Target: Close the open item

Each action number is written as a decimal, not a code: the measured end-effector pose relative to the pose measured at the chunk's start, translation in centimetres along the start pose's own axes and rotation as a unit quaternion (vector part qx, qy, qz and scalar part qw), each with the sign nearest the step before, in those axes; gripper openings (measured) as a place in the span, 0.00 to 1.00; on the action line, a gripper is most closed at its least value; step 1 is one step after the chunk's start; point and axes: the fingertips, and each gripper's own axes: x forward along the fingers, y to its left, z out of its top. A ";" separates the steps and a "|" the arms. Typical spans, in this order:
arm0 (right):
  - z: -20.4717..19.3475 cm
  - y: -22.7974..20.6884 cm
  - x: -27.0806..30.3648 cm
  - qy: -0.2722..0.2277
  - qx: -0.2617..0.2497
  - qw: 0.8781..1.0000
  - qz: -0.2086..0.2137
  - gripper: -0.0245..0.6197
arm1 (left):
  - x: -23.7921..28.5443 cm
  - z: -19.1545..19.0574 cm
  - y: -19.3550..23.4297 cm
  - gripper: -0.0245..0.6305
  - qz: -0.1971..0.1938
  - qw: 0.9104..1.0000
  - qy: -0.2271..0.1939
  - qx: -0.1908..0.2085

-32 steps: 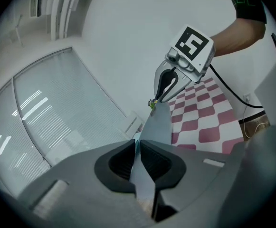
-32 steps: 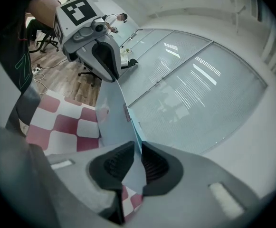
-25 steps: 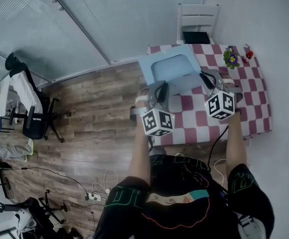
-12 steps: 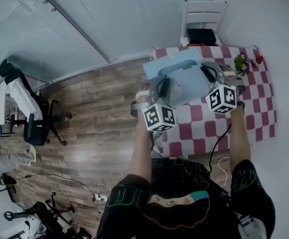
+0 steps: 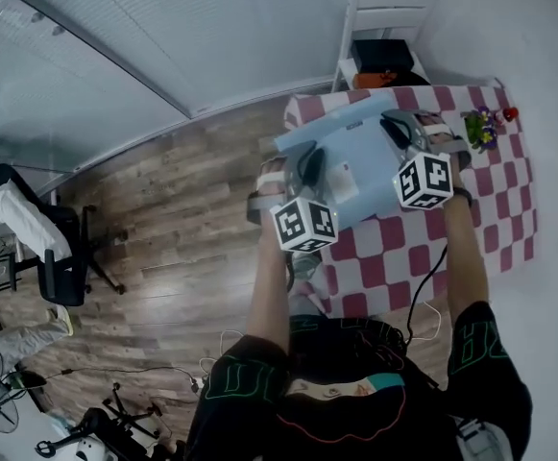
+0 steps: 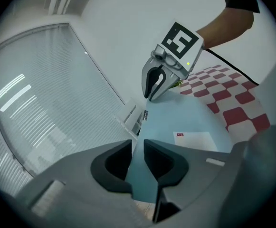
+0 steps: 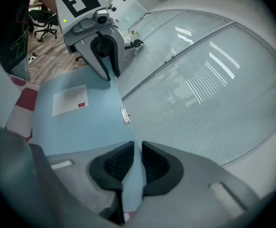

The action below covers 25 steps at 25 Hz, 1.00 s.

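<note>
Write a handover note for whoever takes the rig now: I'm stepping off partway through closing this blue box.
Left gripper: jaws opening, with the edge of the blue lid between them and the pads not pressing.
Right gripper: shut on the same edge, further along.
Lid: low over the checkered table, white label facing up.
Done: lid looks nearly flat.
Left: I can't tell if it is fully seated. Check that, press it down if needed, then release the right gripper.

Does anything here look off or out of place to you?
Only the blue box: it lies askew to the checkered table, one corner jutting past the edge over the wood floor. Nothing spilled or broken.
</note>
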 end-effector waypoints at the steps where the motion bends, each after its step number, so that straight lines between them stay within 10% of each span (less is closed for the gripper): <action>1: 0.0 -0.1 0.8 0.004 0.002 1.000 0.003 0.12 | 0.6 -0.5 0.3 0.18 -0.006 1.000 -0.001 -0.002; 19: -2.5 2.7 10.7 0.026 -0.014 0.995 0.096 0.04 | 8.4 -6.8 -0.4 0.18 -0.065 0.997 0.040 -0.024; 25: -2.4 4.6 12.2 0.004 0.039 0.995 0.096 0.04 | 9.5 -8.8 -0.6 0.04 -0.045 0.997 0.066 -0.023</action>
